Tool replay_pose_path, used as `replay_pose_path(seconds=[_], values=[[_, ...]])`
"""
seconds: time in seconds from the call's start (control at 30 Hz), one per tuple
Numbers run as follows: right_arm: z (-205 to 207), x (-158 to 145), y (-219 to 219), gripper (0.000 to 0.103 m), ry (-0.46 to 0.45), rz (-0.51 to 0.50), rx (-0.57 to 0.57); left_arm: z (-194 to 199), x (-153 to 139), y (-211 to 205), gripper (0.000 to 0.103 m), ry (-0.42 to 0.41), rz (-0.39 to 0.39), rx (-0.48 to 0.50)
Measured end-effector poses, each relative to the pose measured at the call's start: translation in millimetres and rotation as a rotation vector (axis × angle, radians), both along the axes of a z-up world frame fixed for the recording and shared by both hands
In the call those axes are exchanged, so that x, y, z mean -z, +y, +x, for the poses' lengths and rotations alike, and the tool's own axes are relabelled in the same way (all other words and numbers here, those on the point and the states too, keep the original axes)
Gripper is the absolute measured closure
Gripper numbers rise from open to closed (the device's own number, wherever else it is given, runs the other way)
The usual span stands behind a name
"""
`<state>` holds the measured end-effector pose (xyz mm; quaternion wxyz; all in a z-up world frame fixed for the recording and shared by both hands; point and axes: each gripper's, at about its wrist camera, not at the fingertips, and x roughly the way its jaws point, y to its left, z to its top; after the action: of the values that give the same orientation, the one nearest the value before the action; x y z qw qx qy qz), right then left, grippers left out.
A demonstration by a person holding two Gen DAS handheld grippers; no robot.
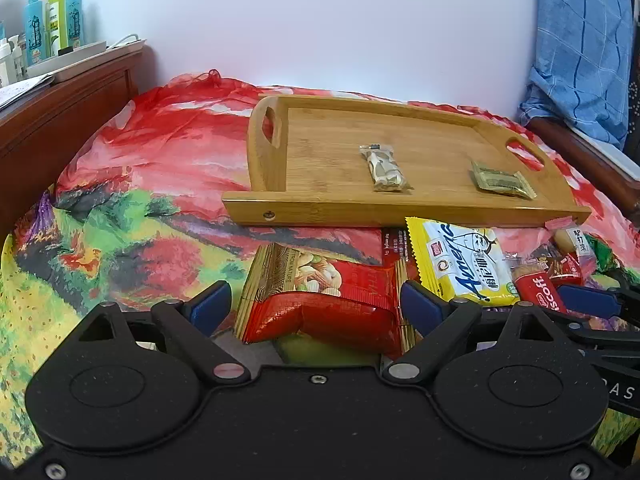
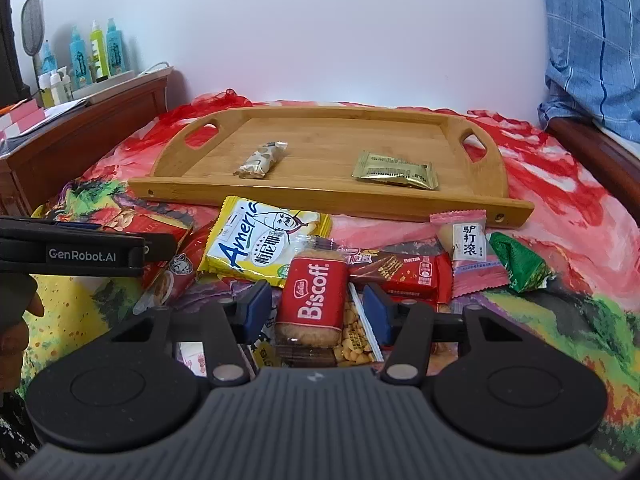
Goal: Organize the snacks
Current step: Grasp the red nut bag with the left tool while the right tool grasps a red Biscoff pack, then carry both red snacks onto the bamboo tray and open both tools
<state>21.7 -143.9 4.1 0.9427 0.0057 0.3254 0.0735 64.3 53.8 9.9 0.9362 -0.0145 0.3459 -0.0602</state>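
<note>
— Two packets lie in the tray, a shallow bamboo board with a raised rim and a cut-out handle at each end. What are they?

— A pale, mottled bar left of centre, and a flat gold sachet to the right, well apart. The rest of the tray floor is bare wood grain.

— Where are the other snacks?

— Heaped on the cloth just below the tray's near rim, mid-frame in both views. A yellow crinkle-edged packet, a red Biscoff biscuit, a brown and red wafer bar, a pink-ended sweet and a green foil wrapper overlap one another. The cloth is glossy, painted in red, green and yellow.

— And the grippers?

— In the right wrist view, the right gripper has its blue pads on either side of the Biscoff, close to its edges. I cannot tell whether they press it. In the left wrist view, the left gripper is spread wide around a red and gold nut packet, its pads clear of it.

— Anything around?

— A dark wooden headboard at upper left carries spray bottles. Blue checked fabric hangs at upper right. The left gripper's black body also juts in at mid-left of the right view, above part of the nut packet.
</note>
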Motion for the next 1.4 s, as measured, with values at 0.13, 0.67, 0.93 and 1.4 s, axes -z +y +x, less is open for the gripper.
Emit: replay_pose_path(seconds=[0.13,0.67,0.93,1.4], values=[[2,0,0,0.048,0.002,0.006,0.003,-1,0,-1,0.012,-0.004,0.005,0.005],[3,-1,-1,0.05,0.008,0.021,0.003,-9,1,-10,0.009,-0.016,0.007,0.026],[2,-2,0,0.062,0.004,0.013,0.0,-12,3,-11,0.022,-0.014,0.007,0.039],[-1,-21,-7,0.065,-0.044,0.031,0.018,-13,-28,-7,0.042,-0.036,-0.008,0.011]])
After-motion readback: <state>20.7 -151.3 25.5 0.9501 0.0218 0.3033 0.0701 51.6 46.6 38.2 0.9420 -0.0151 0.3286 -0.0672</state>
